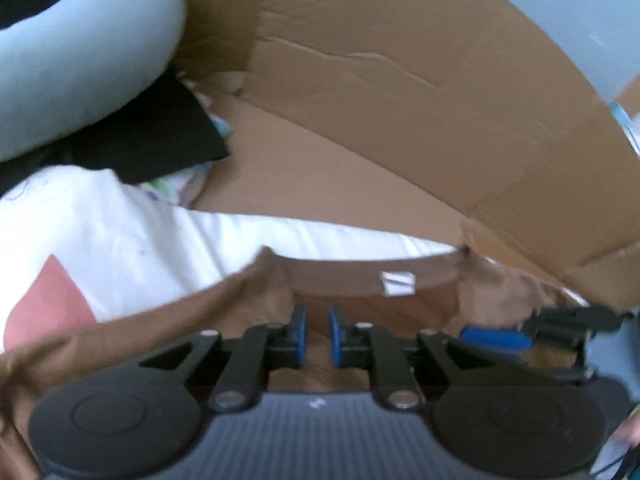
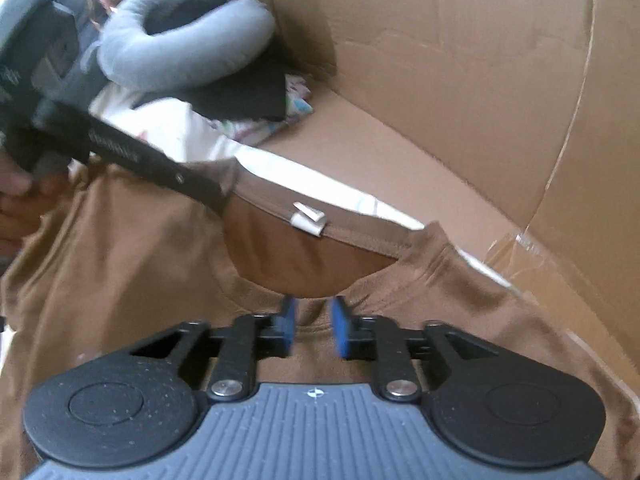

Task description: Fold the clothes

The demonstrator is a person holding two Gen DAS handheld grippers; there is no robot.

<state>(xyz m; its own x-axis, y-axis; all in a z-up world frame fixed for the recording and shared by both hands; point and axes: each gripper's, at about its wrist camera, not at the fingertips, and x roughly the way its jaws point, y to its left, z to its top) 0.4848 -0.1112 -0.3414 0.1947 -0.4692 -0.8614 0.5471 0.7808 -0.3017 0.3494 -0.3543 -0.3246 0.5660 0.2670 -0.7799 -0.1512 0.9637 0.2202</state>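
Right wrist view puts the brown shirt straight under me, spread on the cardboard box floor with its neckline just beyond my right gripper. That gripper stands part open, pads apart over the collar's front edge and gripping nothing. The collar runs across the view, left to right, so the shirt's long axis runs from the neck back toward me. My left gripper is narrow — a slim gap shows between its blue pads, with brown cloth under them, and I cannot tell whether any is pinched. In the right wrist view it reaches in from the left onto the collar's far left end — so each hand has its own side of the neckline. A white tag sits inside the collar; no writing is readable, and I see no brand anywhere.
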